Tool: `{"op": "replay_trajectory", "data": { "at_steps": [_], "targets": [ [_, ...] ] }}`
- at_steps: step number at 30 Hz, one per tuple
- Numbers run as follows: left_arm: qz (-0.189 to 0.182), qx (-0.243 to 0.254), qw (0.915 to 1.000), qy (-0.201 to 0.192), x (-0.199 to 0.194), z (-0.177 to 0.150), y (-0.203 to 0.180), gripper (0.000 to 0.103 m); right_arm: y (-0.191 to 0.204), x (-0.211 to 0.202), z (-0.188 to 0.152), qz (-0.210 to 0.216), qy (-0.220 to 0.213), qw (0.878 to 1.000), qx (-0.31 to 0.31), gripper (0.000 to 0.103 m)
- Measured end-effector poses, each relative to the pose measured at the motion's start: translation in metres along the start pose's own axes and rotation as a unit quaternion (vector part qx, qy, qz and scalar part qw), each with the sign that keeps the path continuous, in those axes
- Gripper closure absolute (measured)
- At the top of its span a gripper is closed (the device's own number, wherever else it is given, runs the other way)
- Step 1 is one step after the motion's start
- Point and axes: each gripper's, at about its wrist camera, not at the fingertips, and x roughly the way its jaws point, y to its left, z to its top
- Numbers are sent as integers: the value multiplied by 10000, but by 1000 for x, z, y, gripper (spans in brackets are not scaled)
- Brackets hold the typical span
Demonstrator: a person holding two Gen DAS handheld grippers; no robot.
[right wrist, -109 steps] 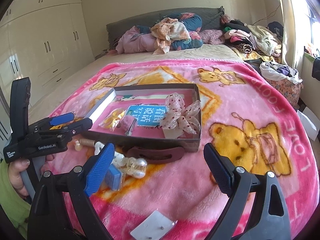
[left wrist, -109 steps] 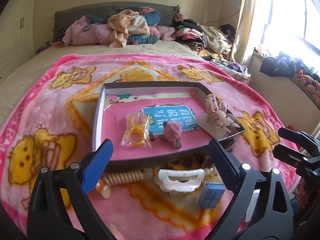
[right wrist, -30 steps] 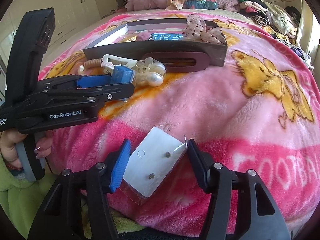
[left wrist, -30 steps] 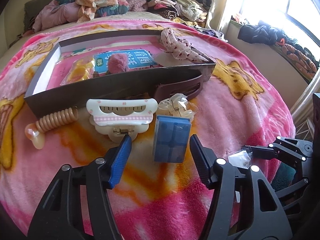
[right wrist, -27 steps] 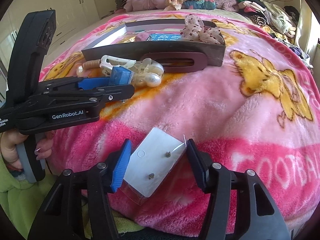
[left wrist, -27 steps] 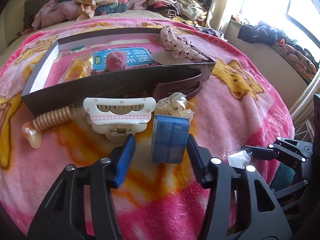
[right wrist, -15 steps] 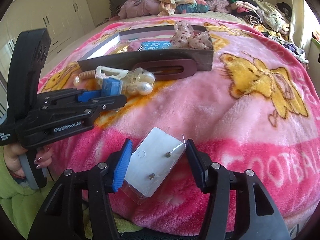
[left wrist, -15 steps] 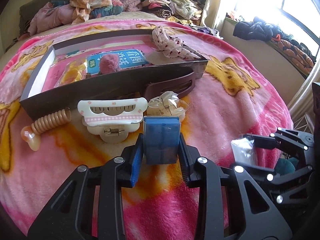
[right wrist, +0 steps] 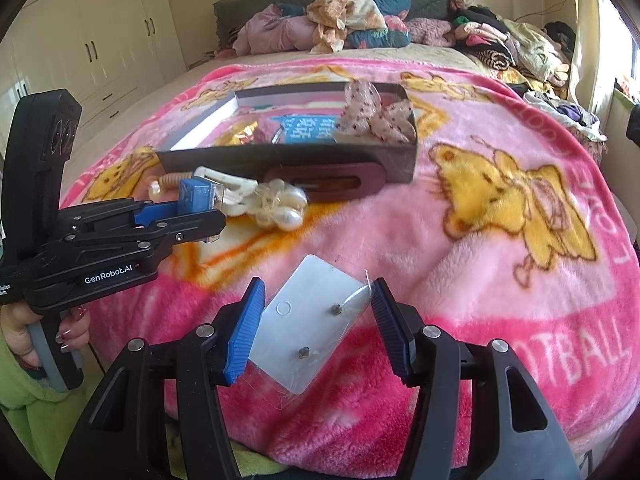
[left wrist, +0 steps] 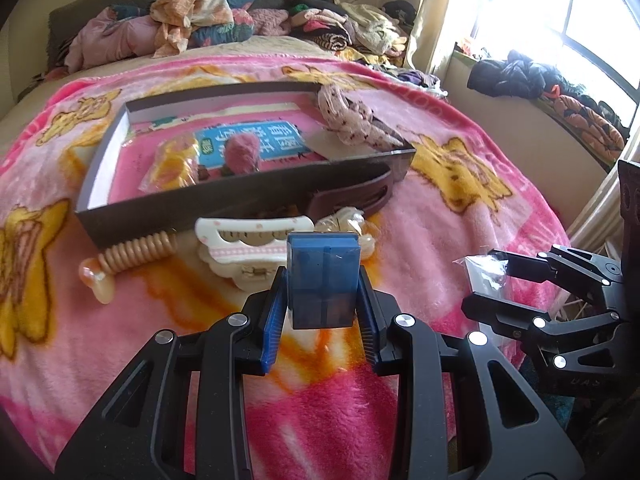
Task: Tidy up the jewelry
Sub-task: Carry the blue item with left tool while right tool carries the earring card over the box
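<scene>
My left gripper [left wrist: 321, 294] is shut on a small blue box [left wrist: 322, 268] and holds it upright just above the pink blanket; from the right wrist view that gripper [right wrist: 192, 208] and the blue box [right wrist: 194, 194] are at the left. My right gripper [right wrist: 318, 292] is shut on a white earring card [right wrist: 316, 320] in a clear bag, with two studs showing. Ahead lies a dark shallow tray [left wrist: 240, 196] with a yellow ring bag [left wrist: 176, 164], a pink pompom [left wrist: 242, 152] and a dotted bow [left wrist: 352, 120].
In front of the tray lie a white claw clip [left wrist: 248, 240], a beige spiral hair tie [left wrist: 132, 252], a brown oval clip [left wrist: 352, 196] and a bag of pearl pieces [right wrist: 280, 204]. Clothes [left wrist: 192, 20] are piled at the bed's head. A hand [right wrist: 24, 332] in a green sleeve grips the left handle.
The left jaws closed on the blue box and lifted it off the blanket. The right gripper rose a little with the earring card still in it.
</scene>
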Motion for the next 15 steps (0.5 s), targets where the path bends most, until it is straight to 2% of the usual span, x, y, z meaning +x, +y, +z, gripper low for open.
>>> {"op": "replay_trajectory", "data": {
  "at_steps": [15],
  "targets": [
    [176,-301,9988,-338,-25,14,29,78,26,2,28,94,-167,9995,-255,50]
  ]
}}
